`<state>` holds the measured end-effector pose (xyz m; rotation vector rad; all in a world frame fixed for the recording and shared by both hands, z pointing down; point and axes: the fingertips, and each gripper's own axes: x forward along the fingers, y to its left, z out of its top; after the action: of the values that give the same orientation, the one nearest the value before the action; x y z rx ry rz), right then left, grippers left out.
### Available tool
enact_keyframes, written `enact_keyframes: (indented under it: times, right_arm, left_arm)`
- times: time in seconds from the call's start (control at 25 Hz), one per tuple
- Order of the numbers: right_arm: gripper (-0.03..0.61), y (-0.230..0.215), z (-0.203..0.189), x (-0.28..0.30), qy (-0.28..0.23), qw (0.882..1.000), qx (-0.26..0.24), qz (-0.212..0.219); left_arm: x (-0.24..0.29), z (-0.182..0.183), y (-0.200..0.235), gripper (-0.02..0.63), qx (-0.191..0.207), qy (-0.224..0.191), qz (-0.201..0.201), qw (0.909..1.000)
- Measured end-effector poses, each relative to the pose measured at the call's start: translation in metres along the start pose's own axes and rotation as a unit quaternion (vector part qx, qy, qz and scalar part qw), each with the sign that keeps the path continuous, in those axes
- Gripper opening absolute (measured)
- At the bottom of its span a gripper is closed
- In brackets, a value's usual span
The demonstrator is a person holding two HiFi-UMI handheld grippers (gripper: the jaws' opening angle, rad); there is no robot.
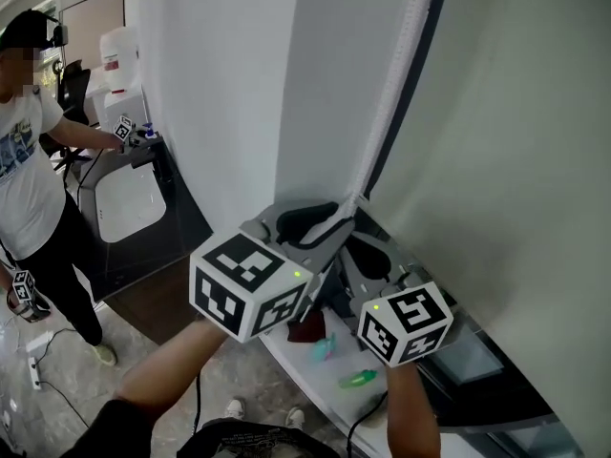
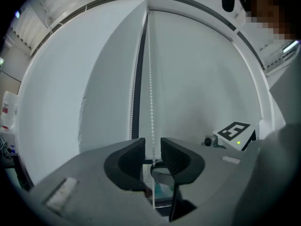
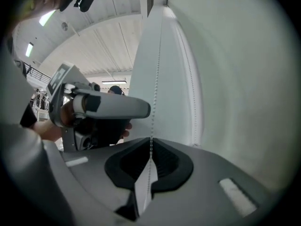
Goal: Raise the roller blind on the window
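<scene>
A white roller blind (image 1: 506, 160) hangs down over the window on the right. Its white bead chain (image 1: 391, 93) runs from the top down to both grippers. In the left gripper view the bead chain (image 2: 150, 79) passes through the gap of my left gripper (image 2: 153, 149), which is open, and the pads do not touch it. The right gripper view has my right gripper (image 3: 150, 150) shut on the bead chain (image 3: 156, 79). Seen from the head view, my left gripper (image 1: 329, 219) is slightly higher on the chain and my right gripper (image 1: 361, 248) sits just below it.
A white window sill (image 1: 296, 375) lies under the grippers with a green item (image 1: 358, 380), a teal item (image 1: 323, 348) and a dark red piece (image 1: 307, 327). A person (image 1: 29, 160) in a white T-shirt stands at far left holding other grippers. A white wall panel (image 1: 220, 84) rises left of the chain.
</scene>
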<state>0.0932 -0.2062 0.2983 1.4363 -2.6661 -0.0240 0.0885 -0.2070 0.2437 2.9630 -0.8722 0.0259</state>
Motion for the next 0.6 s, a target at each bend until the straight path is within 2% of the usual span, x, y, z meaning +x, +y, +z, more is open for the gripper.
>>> enact_keyframes:
  times: [0.24, 0.36, 0.48, 0.6]
  right_arm:
    - [0.02, 0.006, -0.007, -0.004, 0.018, 0.999, -0.023, -0.026]
    - [0.02, 0.003, -0.003, -0.013, 0.025, 0.999, -0.026, -0.031]
    - [0.02, 0.001, -0.001, -0.025, 0.034, 0.999, -0.015, -0.018]
    - [0.035, 0.0, 0.009, -0.042, 0.014, 0.999, 0.028, 0.013]
  left_arm:
    - [0.012, 0.014, -0.003, 0.099, 0.027, -0.013, -0.034, 0.999]
    - [0.017, 0.02, -0.013, 0.013, 0.039, -0.009, -0.05, 0.9979]
    - [0.024, 0.02, -0.021, 0.006, 0.021, -0.005, -0.07, 0.9973]
    - [0.025, 0.013, -0.02, 0.008, -0.018, 0.005, -0.085, 0.9962]
